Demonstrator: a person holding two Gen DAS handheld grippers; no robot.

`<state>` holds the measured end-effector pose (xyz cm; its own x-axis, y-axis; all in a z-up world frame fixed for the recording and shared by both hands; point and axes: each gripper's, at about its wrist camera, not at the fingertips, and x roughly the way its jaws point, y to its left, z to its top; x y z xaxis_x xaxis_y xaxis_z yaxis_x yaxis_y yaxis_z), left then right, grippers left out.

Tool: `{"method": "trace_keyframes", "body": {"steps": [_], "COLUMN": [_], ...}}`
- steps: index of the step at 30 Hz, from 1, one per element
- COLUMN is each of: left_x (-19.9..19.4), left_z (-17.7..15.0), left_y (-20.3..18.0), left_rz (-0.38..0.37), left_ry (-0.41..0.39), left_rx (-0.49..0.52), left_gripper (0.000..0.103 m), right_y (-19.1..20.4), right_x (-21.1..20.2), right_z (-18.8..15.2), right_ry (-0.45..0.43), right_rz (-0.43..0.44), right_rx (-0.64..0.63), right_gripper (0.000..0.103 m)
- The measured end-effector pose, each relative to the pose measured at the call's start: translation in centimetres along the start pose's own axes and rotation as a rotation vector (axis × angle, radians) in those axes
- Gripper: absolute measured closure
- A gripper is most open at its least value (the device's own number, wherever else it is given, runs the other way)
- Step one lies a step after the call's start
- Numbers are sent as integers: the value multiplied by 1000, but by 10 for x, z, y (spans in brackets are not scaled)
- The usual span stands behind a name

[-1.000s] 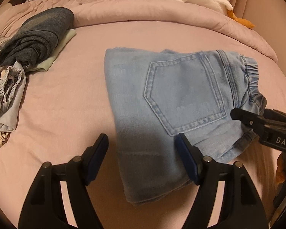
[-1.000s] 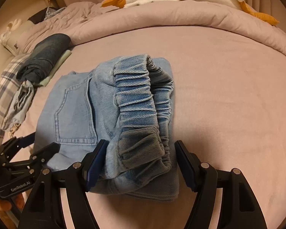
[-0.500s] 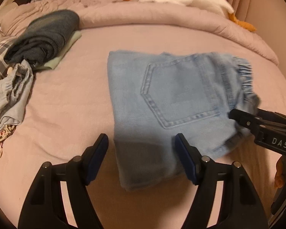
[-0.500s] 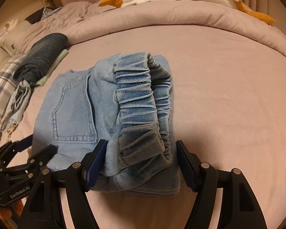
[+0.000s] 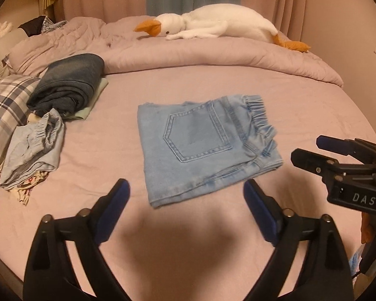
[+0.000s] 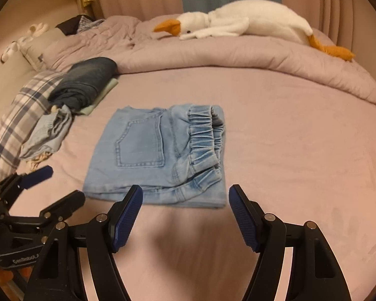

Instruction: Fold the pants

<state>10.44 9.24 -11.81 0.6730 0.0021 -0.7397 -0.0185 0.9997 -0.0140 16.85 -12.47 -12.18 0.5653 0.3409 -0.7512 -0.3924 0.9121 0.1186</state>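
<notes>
Folded pants (image 5: pixel 200 148) on bed (image 5: pixel 300 125); both grippers apparently clear, agape

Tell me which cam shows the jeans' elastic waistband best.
Right wrist. The elastic waistband faces that camera, with its gathers and the opening visible along its length on the folded jeans. In the left wrist view the waistband sits at the far right, seen side-on and partly bunched.

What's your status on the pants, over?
Left tool and right tool open, clear of cloth. Light denim pants folded flat on bed. Nothing in the way.
</notes>
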Motion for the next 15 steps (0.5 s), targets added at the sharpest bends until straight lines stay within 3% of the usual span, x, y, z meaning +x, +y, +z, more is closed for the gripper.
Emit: {"method": "trace_keyframes", "body": {"steps": [4,7,15], "left_x": [-19,-35,-62], "left_z": [1,0,-1], "left_y": [-1,-5,-6], "left_rz": [-17,-12,24], "left_ry": [-14,-27,-43], "left_rx": [-11,-3,-9], "left_gripper": [1,1,1], "right_y": [5,6,5], "right_x": [-20,-36,-68], "right_z": [-4,-7,-9], "right_ry": [-16,-32,-70], "right_rz": [-2,9,21], "right_rx": [-28,-35,-46], "right_gripper": [27,4,1]}}
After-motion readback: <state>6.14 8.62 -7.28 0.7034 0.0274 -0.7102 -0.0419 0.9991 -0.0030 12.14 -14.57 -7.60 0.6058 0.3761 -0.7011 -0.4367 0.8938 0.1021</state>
